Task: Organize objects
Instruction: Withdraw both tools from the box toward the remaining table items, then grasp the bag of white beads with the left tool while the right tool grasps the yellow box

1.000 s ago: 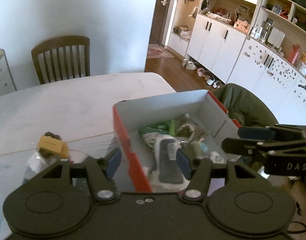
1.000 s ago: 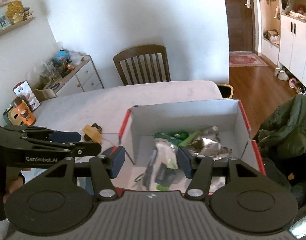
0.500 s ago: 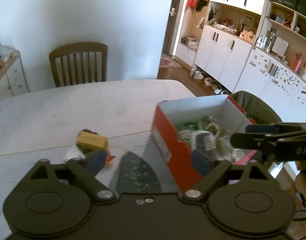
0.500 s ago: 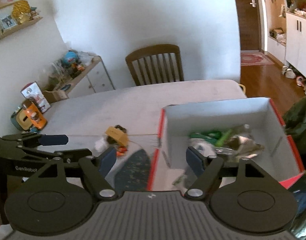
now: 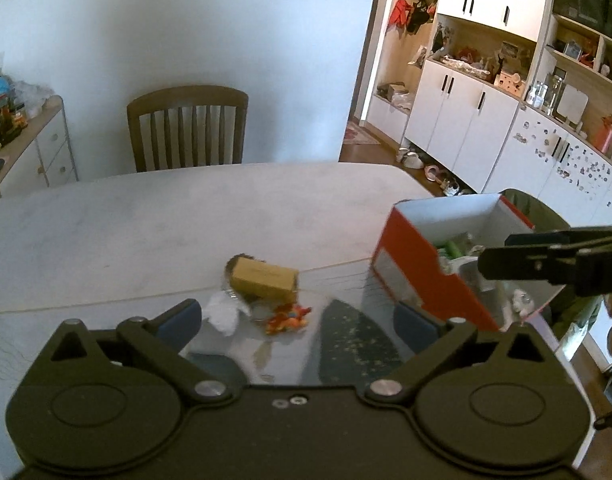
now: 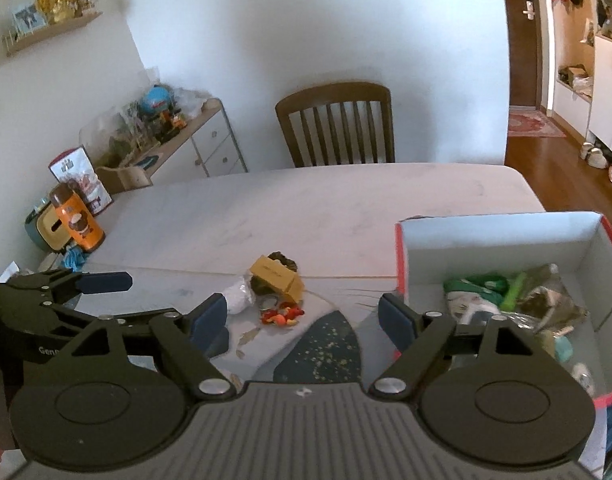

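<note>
A red cardboard box [image 5: 418, 268] [image 6: 502, 236] with a white inside stands on the table at the right, holding green packets [image 6: 478, 286] and a crinkled foil bag [image 6: 554, 304]. To its left lies a small pile: a tan carton [image 5: 263, 278] [image 6: 275, 276], a white wrapper [image 5: 223, 314] [image 6: 237, 300] and an orange-red item [image 5: 287, 318] [image 6: 281, 316]. My left gripper [image 5: 297, 320] is open with the pile ahead of it and nothing between its fingers. My right gripper [image 6: 303, 316] is open too, facing the pile, the box to its right.
A wooden chair [image 5: 187, 128] [image 6: 336, 124] stands at the table's far side. A low cabinet [image 6: 193, 140] with clutter is at the left, with an orange canister [image 6: 75, 222] on the table's left edge. White cupboards [image 5: 466, 128] line the right wall. A dark patterned mat [image 6: 322, 354] lies near me.
Both grippers have swung left, from over the box to facing the small pile, and both stand wider open. The box now sits at the right of each view.
</note>
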